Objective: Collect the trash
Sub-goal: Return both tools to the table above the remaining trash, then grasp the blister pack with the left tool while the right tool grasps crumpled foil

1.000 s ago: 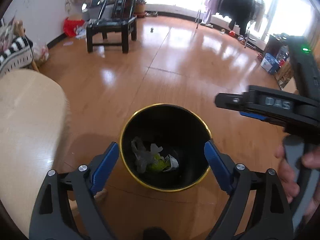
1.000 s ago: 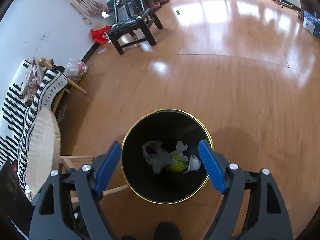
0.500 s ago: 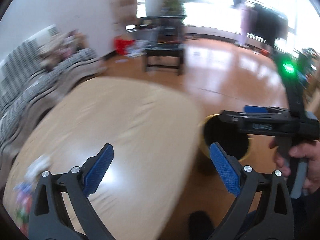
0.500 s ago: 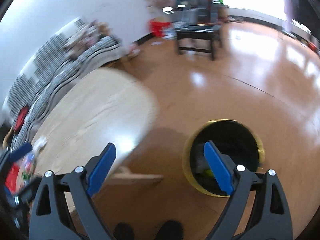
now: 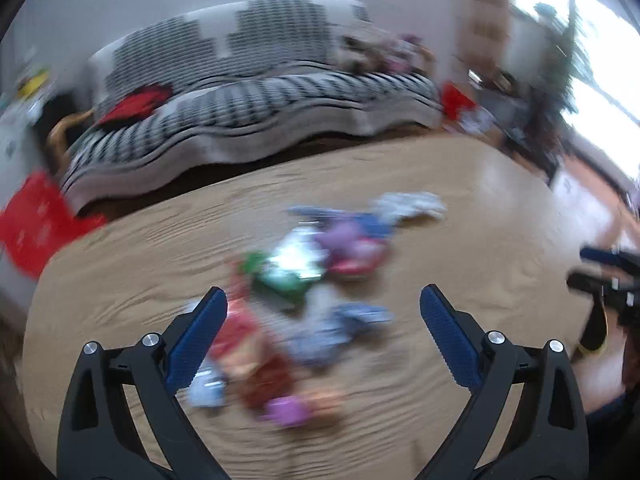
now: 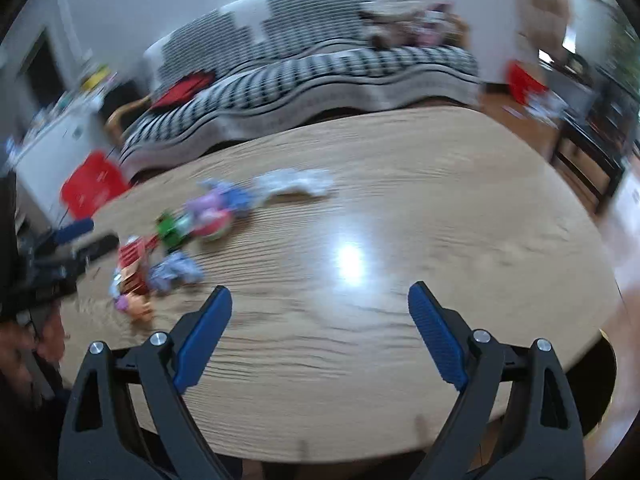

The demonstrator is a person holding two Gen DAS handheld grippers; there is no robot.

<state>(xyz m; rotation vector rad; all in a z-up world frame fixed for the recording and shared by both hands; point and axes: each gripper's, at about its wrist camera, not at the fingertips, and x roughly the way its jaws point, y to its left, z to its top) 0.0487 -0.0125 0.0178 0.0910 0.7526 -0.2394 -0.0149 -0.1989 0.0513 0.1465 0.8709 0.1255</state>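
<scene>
left gripper point(image 5: 323, 322): jaws wide apart, nothing held | right gripper point(image 6: 320, 320): spread wide, nothing held | trash pile point(image 5: 304, 288): scattered on wooden table point(image 5: 500, 208), blurred | step: one wrapper should be straddled squarely, then pinched.

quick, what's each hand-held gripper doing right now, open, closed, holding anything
Left hand-held gripper: open, empty, above the trash pile.
Right hand-held gripper: open, empty, over the table.

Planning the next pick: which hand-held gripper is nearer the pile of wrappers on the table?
Left. The left hand-held gripper hangs open right over the pile of wrappers; the right hand-held gripper, also open, sits over bare wooden table, with the pile off to its left.
</scene>
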